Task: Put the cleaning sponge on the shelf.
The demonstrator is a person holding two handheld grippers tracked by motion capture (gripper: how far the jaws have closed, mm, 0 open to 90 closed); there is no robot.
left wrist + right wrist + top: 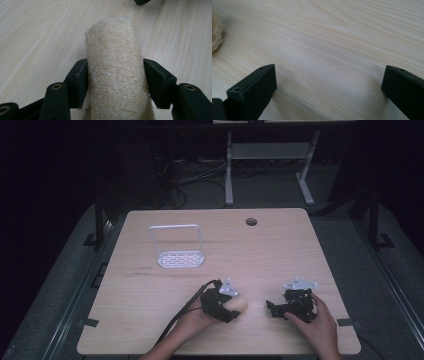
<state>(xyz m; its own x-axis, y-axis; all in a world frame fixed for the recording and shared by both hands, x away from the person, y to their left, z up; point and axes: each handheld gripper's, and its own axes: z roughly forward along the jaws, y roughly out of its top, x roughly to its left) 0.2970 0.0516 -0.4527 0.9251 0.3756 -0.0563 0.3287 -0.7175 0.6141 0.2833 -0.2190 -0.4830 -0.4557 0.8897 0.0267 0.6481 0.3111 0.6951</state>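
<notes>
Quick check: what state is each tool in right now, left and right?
Left tool: closed on the loofah, pads touching both its sides.
Right tool: open, nothing between its jaws, over the table.

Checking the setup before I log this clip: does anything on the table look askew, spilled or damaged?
Nothing stands out. The loofah lies flat between the left gripper pads, the white rack stands upright, and the table looks clean.

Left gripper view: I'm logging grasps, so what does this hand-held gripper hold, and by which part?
The loofah, pads touching its two long sides, near its middle.
</notes>
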